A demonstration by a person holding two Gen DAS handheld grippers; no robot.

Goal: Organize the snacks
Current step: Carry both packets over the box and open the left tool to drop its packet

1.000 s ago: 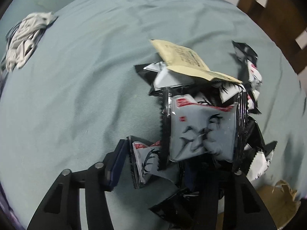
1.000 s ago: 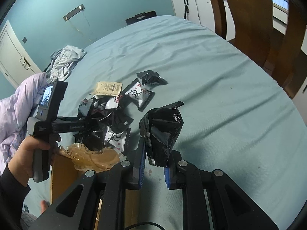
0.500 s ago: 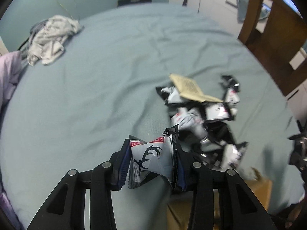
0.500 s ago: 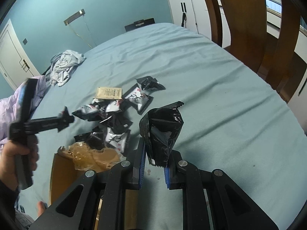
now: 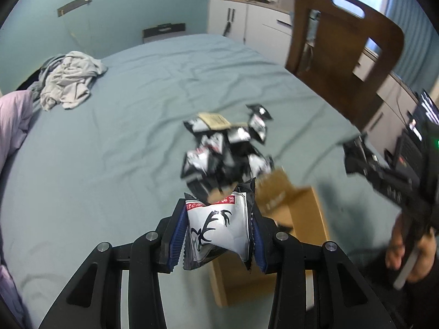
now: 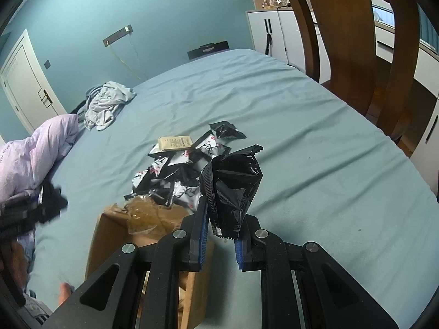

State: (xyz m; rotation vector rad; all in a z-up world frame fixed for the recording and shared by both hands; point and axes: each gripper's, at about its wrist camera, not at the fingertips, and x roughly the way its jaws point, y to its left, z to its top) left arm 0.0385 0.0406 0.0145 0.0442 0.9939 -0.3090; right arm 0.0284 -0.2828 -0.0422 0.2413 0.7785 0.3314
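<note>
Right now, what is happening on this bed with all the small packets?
A person is sorting snacks with two handheld tongs. The left tongs grip a white packet with an antler print. The right tongs grip a black packet. A cardboard box stands open on the bed, beside the pile of packets.

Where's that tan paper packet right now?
The tan packet lies on the bed at the far edge of the snack pile, resting on black-and-white packets, left of a black pouch in the right wrist view.

Bed (image 6: 315,142) carries snack packets (image 6: 178,170), cardboard box (image 6: 109,235), crumpled clothes (image 6: 105,104).
</note>
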